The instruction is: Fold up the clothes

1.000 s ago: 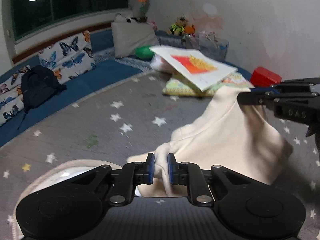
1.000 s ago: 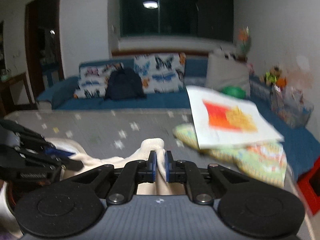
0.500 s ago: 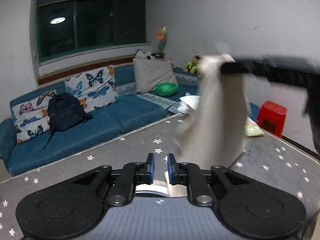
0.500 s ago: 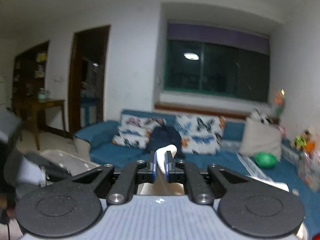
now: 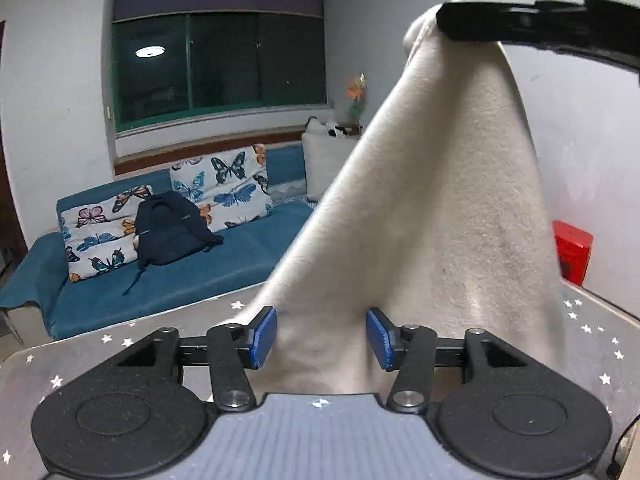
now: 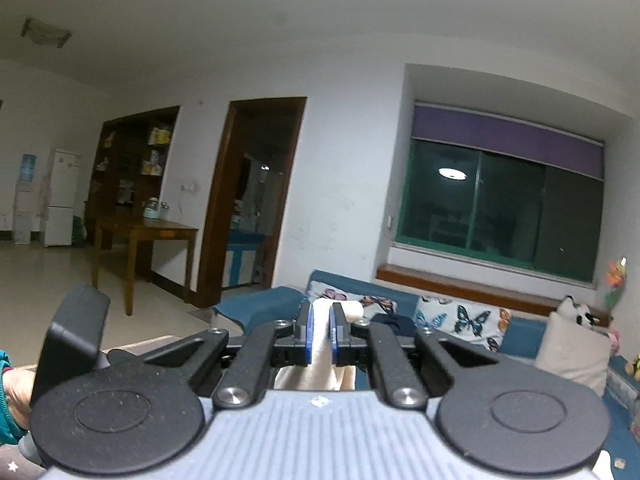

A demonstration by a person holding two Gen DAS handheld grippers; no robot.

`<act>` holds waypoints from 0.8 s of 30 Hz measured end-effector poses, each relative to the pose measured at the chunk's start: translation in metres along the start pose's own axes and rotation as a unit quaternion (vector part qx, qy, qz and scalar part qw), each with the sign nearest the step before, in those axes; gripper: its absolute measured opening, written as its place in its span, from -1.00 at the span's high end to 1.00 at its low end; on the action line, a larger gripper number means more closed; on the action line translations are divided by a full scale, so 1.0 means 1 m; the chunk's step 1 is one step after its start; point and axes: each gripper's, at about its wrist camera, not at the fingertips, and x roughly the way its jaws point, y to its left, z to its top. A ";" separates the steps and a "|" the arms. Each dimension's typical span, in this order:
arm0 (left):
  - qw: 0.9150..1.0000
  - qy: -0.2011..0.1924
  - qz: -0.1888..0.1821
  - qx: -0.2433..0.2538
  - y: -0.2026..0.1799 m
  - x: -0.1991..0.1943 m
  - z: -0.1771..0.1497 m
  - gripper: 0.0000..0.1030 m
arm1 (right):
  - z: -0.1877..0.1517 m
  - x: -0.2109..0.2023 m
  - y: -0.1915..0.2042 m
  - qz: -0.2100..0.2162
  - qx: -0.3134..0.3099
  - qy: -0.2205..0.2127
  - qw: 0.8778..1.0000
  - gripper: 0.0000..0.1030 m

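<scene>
A cream garment (image 5: pixel 420 220) hangs in the air in the left wrist view, stretched down from its top corner. My right gripper (image 5: pixel 448 26) holds that corner at the upper right. In the right wrist view the same gripper (image 6: pixel 321 332) points level, its blue pads shut on a fold of the cream garment (image 6: pixel 322 354). My left gripper (image 5: pixel 322 338) is lower, and its jaws are opening. The garment's lower part lies between the parted blue pads (image 5: pixel 264 336), and they do not press on it.
A grey star-patterned surface (image 5: pixel 592 332) lies below. Behind it stand a blue sofa (image 5: pixel 248 252) with butterfly cushions (image 5: pixel 224 188), a dark backpack (image 5: pixel 168 232) and a red stool (image 5: pixel 572 252). A wooden table (image 6: pixel 152 236) and a doorway (image 6: pixel 256 200) are farther off. A person's hand (image 6: pixel 12 388) shows at the left.
Both grippers have risen and lifted the cream garment off the star-patterned surface until it hangs. The left jaws, shut on the cloth before, have parted. The right jaws stay shut.
</scene>
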 end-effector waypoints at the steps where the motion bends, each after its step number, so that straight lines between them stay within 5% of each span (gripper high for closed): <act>1: 1.000 -0.001 0.002 -0.001 0.003 -0.004 0.000 -0.03 | 0.001 -0.001 0.002 0.001 0.000 -0.002 1.000 0.86; 14: 0.999 -0.010 0.022 -0.021 0.025 -0.040 -0.002 -0.03 | 0.037 0.023 0.033 -0.004 -0.036 -0.001 0.999 0.86; 18: 0.999 -0.015 0.036 -0.026 0.043 -0.058 -0.008 -0.03 | 0.025 0.015 0.058 0.056 -0.080 0.020 0.995 0.86; 24: 0.996 0.022 0.071 -0.040 0.072 -0.068 -0.029 -0.04 | -0.057 -0.011 0.126 0.161 -0.141 0.121 0.969 0.86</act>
